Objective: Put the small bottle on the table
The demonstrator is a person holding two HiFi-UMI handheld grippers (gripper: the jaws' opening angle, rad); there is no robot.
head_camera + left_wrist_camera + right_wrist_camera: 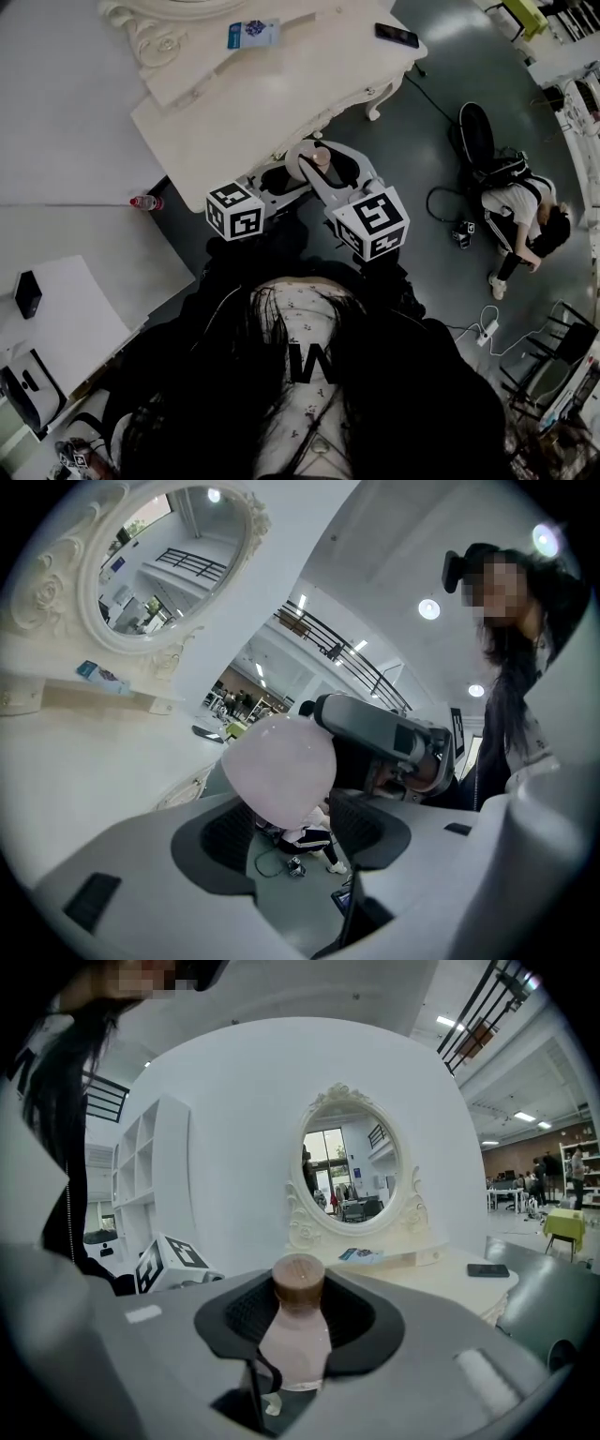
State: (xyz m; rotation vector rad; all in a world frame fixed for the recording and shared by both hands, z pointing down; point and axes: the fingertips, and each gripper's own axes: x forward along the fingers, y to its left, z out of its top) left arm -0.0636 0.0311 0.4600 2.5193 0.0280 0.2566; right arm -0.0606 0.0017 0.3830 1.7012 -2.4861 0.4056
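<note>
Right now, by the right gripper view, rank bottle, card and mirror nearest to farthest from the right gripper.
1. Bottle, between the jaws.
2. Card, farther ahead, lying low.
3. Mirror, upright behind the card.

pale pink small bottle (298, 1335), brown cap, upright, held aloft just beside the white table (281, 84).

Head view steeply down; gripper views near-level, close; all share table (309, 80).
</note>
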